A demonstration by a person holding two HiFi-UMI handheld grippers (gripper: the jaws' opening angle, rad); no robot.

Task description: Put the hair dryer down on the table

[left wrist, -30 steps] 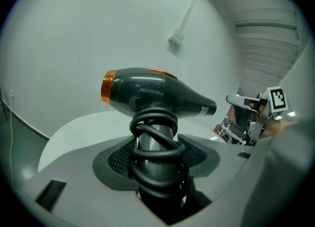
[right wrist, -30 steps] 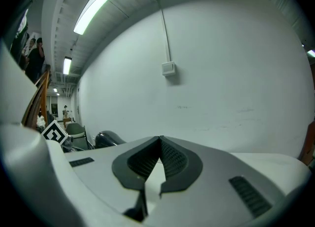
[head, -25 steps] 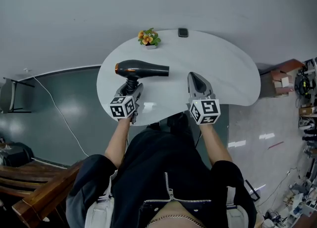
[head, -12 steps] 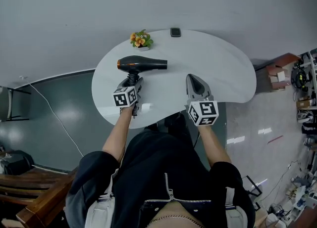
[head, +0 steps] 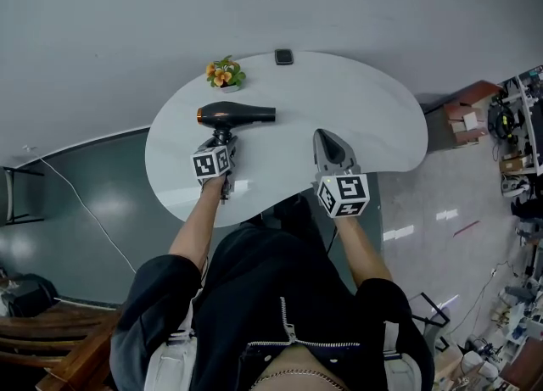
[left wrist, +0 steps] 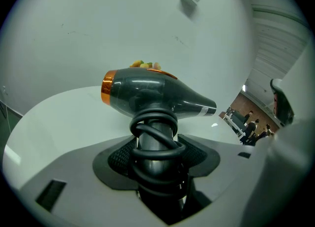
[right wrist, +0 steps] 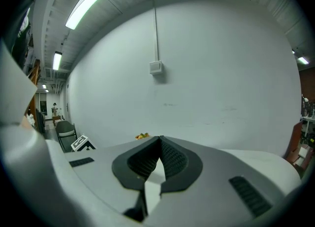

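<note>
Left gripper (head: 222,138), jaws clamped on the cord-wrapped handle of the hair dryer (head: 237,114). The dryer sat over the left part of the white table (head: 382,126), its barrel level and its nozzle pointing right; contact with the tabletop could not be determined. Behind it, at the far edge, stood a small pot of flowers (head: 224,75), with a small dark object (head: 284,58) further right. Right gripper (head: 322,136), jaws pressed together with nothing between them, over the table's near edge, well apart from the dryer.
</note>
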